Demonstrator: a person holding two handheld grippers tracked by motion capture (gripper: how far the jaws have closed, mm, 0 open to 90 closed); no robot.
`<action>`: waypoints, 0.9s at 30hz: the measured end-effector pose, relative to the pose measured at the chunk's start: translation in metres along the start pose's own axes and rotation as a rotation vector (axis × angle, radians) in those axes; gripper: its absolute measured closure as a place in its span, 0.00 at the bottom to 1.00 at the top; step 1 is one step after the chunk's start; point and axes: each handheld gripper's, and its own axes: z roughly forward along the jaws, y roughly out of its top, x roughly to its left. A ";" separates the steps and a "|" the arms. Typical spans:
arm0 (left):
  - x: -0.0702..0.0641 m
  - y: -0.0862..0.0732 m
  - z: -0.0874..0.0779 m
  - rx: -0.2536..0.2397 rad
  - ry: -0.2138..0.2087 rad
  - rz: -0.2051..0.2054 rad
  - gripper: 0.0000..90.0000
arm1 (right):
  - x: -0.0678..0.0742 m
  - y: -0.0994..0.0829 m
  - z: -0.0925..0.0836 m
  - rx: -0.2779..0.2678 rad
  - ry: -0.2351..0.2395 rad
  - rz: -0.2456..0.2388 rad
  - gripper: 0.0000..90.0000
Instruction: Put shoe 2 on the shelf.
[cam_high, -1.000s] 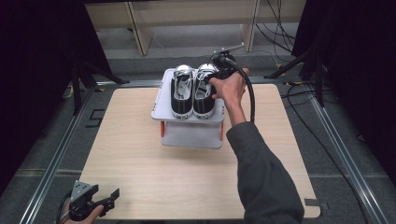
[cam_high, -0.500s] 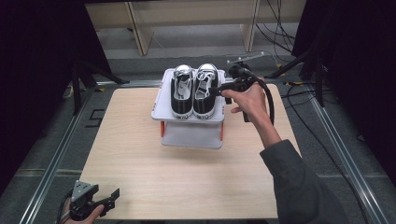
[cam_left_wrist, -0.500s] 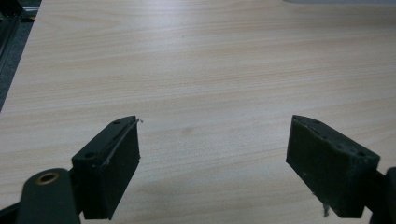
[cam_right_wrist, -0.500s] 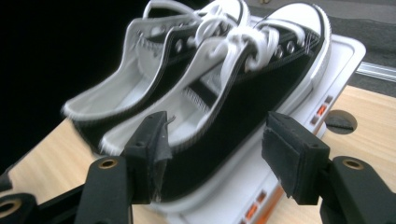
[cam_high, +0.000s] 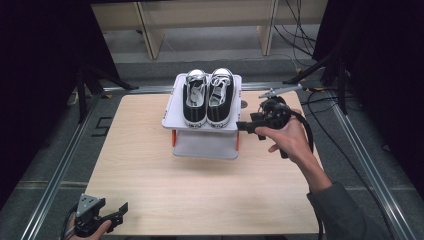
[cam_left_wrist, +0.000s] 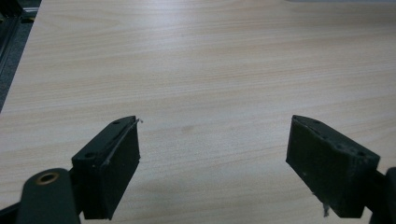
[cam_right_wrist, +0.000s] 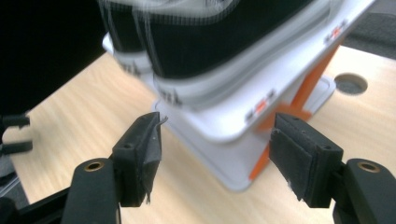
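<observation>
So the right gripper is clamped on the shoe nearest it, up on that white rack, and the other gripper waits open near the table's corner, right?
Not quite: the right gripper grips nothing. The high view shows it beside the white rack, jaws just opened, apart from the shoe. The left gripper does wait open.

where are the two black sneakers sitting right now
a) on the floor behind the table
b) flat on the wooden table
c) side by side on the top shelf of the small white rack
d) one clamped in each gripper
c: in the high view the black sneakers stand side by side on the top shelf of the white rack, while the right gripper is beside the rack with its jaws open and nothing between them.
</observation>
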 end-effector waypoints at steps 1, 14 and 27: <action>0.000 0.000 -0.001 0.005 0.001 0.007 0.18 | 0.000 -0.007 -0.002 0.008 -0.002 -0.001 0.38; 0.000 -0.001 0.001 -0.005 -0.003 0.008 0.19 | -0.011 -0.098 -0.016 0.017 -0.001 -0.010 0.37; -0.001 -0.001 0.002 0.011 -0.010 0.021 0.18 | -0.006 -0.158 -0.014 -0.014 -0.008 -0.035 0.32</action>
